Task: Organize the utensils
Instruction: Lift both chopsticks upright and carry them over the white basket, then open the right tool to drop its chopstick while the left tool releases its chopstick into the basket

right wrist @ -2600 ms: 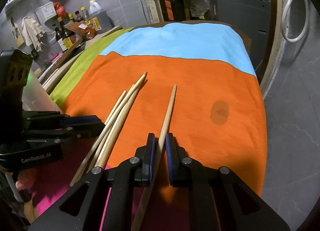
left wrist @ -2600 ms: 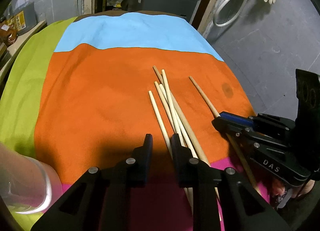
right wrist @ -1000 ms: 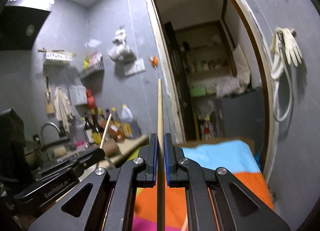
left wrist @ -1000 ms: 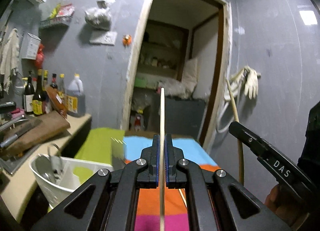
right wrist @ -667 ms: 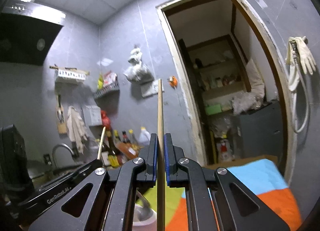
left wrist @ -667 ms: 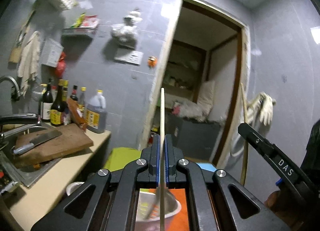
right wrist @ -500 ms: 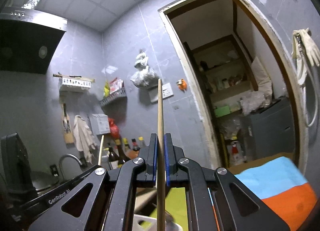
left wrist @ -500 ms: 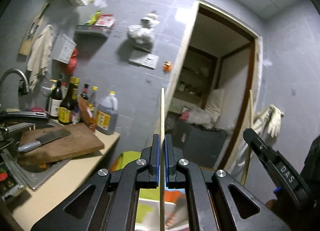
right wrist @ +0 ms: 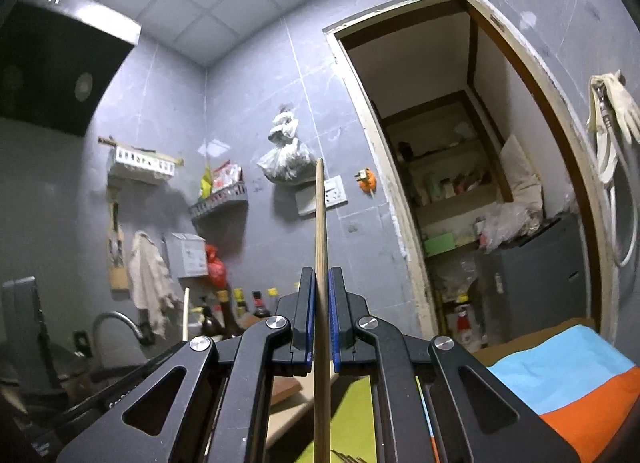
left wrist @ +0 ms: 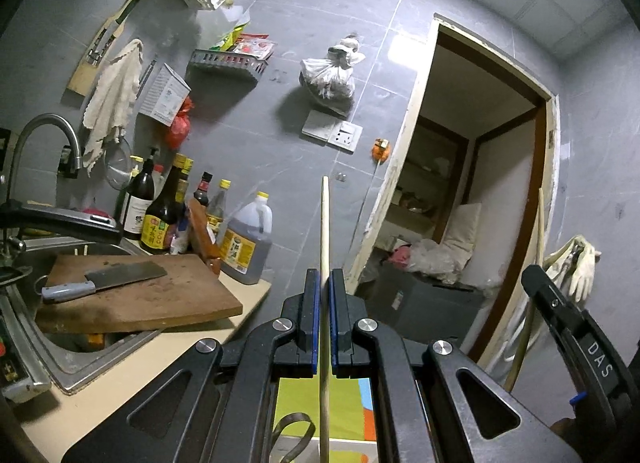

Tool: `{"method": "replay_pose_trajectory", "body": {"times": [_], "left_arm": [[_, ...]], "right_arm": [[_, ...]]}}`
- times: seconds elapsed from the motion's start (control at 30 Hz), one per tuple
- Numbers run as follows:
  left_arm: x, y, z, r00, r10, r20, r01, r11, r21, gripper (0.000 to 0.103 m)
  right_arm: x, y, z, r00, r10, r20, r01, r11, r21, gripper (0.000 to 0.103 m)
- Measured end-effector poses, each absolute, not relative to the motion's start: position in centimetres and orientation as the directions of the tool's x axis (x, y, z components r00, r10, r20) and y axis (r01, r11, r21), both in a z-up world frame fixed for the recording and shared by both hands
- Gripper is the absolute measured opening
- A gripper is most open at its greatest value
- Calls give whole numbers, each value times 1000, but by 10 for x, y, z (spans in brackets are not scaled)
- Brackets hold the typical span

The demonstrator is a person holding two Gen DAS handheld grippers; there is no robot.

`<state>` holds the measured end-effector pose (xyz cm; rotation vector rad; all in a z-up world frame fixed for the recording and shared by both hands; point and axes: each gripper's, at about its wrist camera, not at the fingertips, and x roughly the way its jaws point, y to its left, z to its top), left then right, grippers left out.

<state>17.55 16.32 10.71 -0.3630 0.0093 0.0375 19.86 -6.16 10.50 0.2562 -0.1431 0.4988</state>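
Note:
My left gripper (left wrist: pixel 324 295) is shut on a pale wooden chopstick (left wrist: pixel 325 223) that stands upright between the blue pads, its tip pointing at the wall. My right gripper (right wrist: pixel 321 295) is shut on a darker wooden chopstick (right wrist: pixel 320 223), also upright. The right gripper shows in the left wrist view (left wrist: pixel 576 335) at the right with its chopstick (left wrist: pixel 541 219). The left gripper's chopstick (right wrist: pixel 186 311) shows at the left of the right wrist view. The rim of a white container (left wrist: pixel 348 443) with a metal utensil handle (left wrist: pixel 292 429) lies just below the left gripper.
A counter at the left carries a sink (left wrist: pixel 60 351), a cutting board (left wrist: pixel 136 295) with a cleaver (left wrist: pixel 104 281), and several bottles (left wrist: pixel 168 207). The table's colourful cloth (right wrist: pixel 568 379) lies low right. A doorway (left wrist: pixel 460 223) opens ahead.
Both grippers closed on chopsticks lying on the orange cloth, lifted them upright and swung left toward the counter. In the last half second both views tilted further upward.

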Motion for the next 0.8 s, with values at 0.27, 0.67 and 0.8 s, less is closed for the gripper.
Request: {"method": "replay_pose_trajectory", "body": {"times": [0.27,0.67,0.8], "left_arm": [[181,149,90,996,83,-10,-82,947,-310,2],[181,145,67,993,106,-51,-116,952,-283,2],[177,141,61,992,87,-88,-108,954,-280,2]], "right_arm": [[206,-54,86,896,406,177,-436,879,190,5],[201,-47,68,892,433,126,-448,884,135,5],[195,-49,63,889,443,115,-454,884,109,6]]}}
